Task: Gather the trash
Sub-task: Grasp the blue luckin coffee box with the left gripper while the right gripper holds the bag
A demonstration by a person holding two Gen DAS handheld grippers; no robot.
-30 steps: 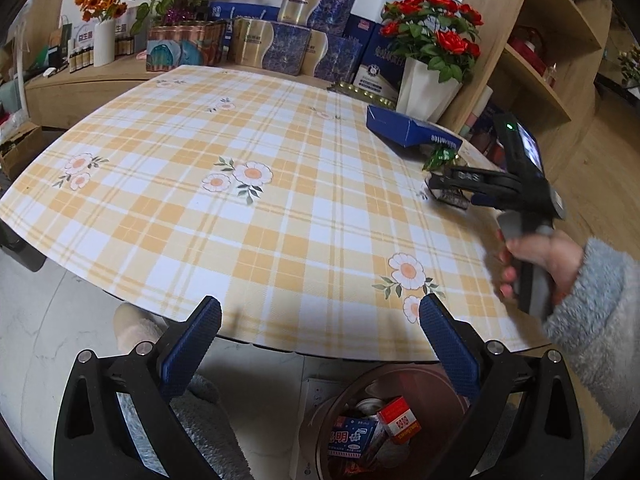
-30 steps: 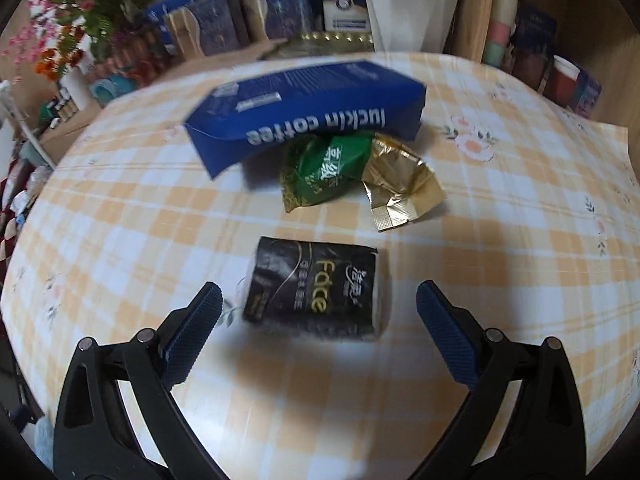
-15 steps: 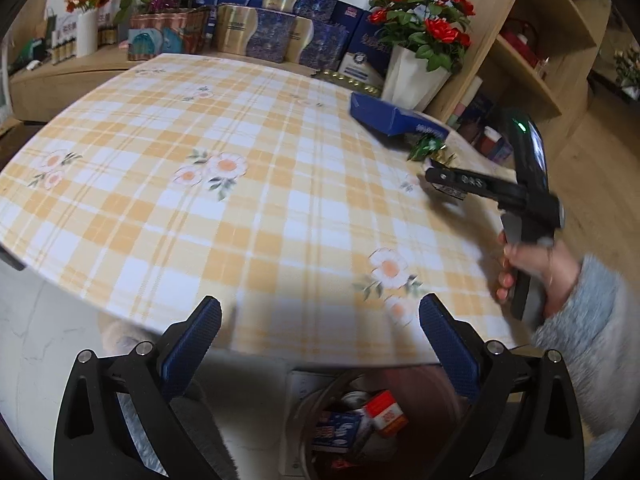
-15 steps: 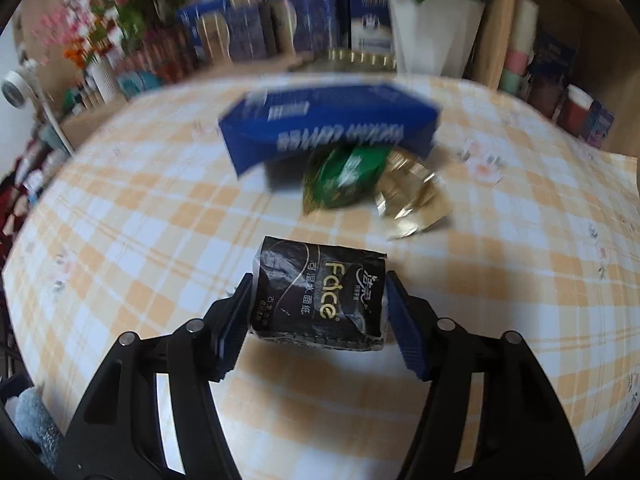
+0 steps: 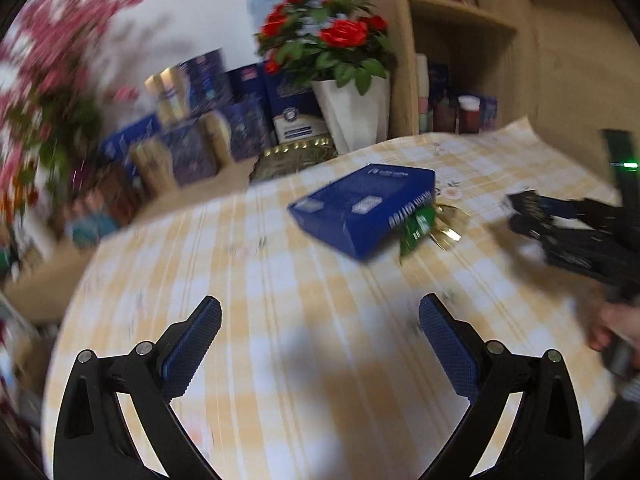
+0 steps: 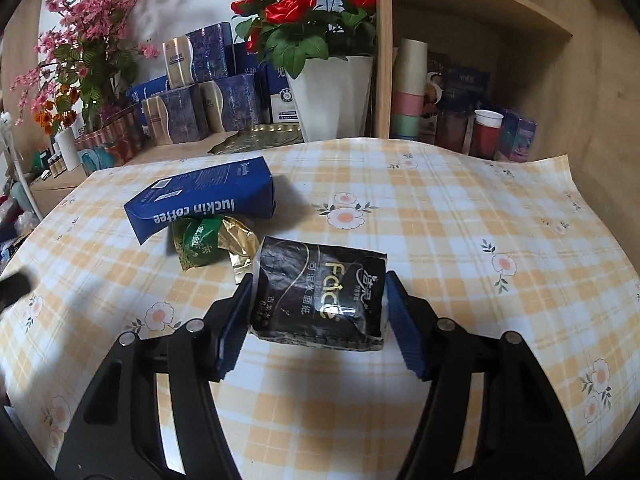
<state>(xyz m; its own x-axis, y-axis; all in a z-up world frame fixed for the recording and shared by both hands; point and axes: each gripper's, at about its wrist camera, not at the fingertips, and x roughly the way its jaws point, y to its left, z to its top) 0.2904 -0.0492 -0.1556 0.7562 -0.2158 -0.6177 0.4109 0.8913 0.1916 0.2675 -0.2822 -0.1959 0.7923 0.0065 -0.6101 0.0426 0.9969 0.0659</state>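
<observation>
Right tongs [image 6: 318, 316] clamp black tissue pack [image 6: 320, 300]; left tongs [image 5: 320, 338] spread wide, hold nothing.

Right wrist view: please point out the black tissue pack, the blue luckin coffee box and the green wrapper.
black tissue pack [image 6: 320, 294], right wrist view, front face.
blue luckin coffee box [image 6: 200, 200], right wrist view, lettered side.
green wrapper [image 6: 196, 242], right wrist view, crumpled middle.

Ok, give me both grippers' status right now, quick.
Left gripper: open, holding nothing, above the table.
Right gripper: shut on the black tissue pack, lifted off the table.
</observation>
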